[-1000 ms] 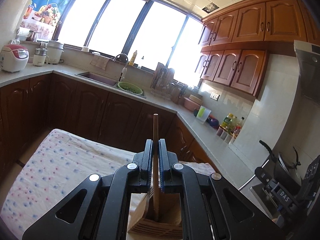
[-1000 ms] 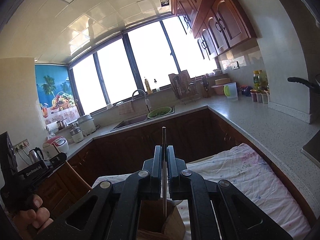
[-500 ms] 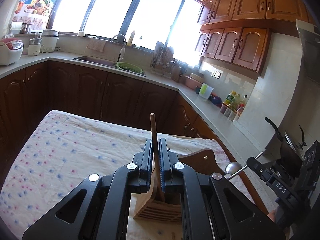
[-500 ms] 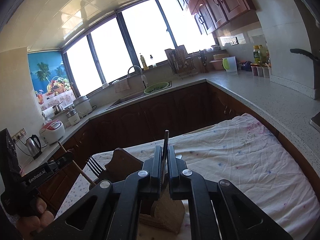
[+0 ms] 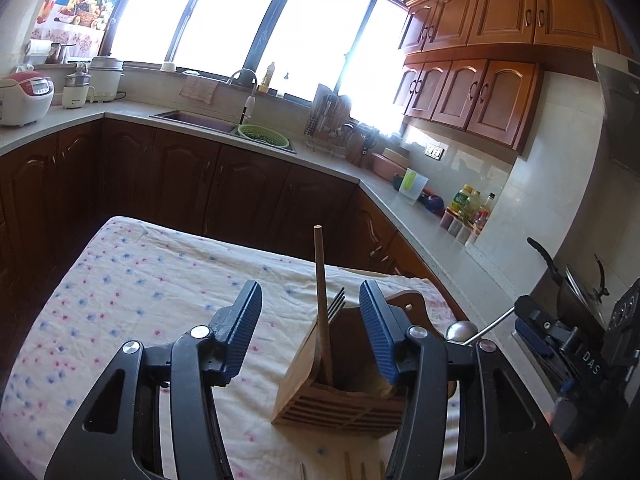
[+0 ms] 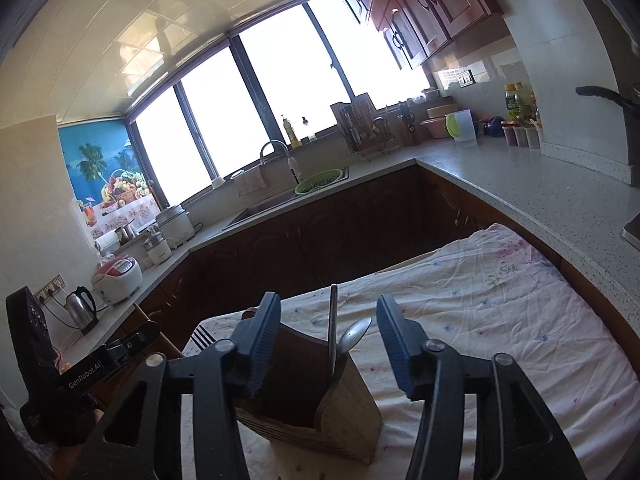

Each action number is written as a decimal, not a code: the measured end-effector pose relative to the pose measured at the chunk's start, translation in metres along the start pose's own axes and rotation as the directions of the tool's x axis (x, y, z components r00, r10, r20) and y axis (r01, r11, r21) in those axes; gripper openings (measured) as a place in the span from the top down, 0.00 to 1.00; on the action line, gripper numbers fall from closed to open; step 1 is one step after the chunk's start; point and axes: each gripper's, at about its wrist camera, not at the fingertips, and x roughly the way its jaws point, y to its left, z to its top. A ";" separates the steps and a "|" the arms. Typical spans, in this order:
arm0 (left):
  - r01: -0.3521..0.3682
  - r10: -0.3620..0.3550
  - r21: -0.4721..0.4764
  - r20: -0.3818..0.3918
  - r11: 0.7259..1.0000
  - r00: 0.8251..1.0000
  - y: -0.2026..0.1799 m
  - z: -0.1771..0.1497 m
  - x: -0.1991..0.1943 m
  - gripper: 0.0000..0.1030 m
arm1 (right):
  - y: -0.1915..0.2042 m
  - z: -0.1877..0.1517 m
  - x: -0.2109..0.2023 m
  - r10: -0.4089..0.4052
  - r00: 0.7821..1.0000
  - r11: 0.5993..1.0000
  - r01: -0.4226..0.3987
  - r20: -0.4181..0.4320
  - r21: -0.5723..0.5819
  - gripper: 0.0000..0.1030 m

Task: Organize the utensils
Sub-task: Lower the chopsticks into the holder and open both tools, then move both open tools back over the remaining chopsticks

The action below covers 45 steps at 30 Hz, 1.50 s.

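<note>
Both your grippers are released: the left gripper (image 5: 310, 330) and right gripper (image 6: 326, 338) hang spread above the wooden holder (image 5: 340, 392) on the cloth-covered worktop (image 5: 120, 300). A wooden stick (image 5: 320, 280) and a fork (image 5: 336, 304) stand in one compartment, a metal handle (image 6: 332, 320) and a spoon (image 6: 354, 334) in another. These pieces look light, stiff and, where metal, probably slippery; pinch each mid-shaft. The holder itself may tip easily.
</note>
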 end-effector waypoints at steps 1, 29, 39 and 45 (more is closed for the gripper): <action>-0.002 0.002 -0.005 -0.003 1.000 1.000 0.001 -0.001 -0.003 0.39 | 0.000 0.001 -0.005 0.004 1.000 1.000 -0.004 0.011 0.003 0.28; -0.112 0.105 -0.031 -0.169 0.993 0.980 0.040 -0.111 -0.094 0.19 | -0.008 -0.102 -0.102 -0.041 0.993 0.999 0.040 -0.111 -0.011 0.02; -0.104 0.106 0.024 -0.262 0.994 0.959 0.029 -0.148 -0.085 0.19 | -0.024 -0.139 -0.111 -0.088 0.977 0.996 0.089 -0.194 -0.004 0.02; -0.103 0.111 0.043 -0.274 0.994 0.955 0.025 -0.151 -0.084 0.19 | -0.030 -0.146 -0.107 -0.101 0.971 0.995 0.104 -0.217 -0.001 0.02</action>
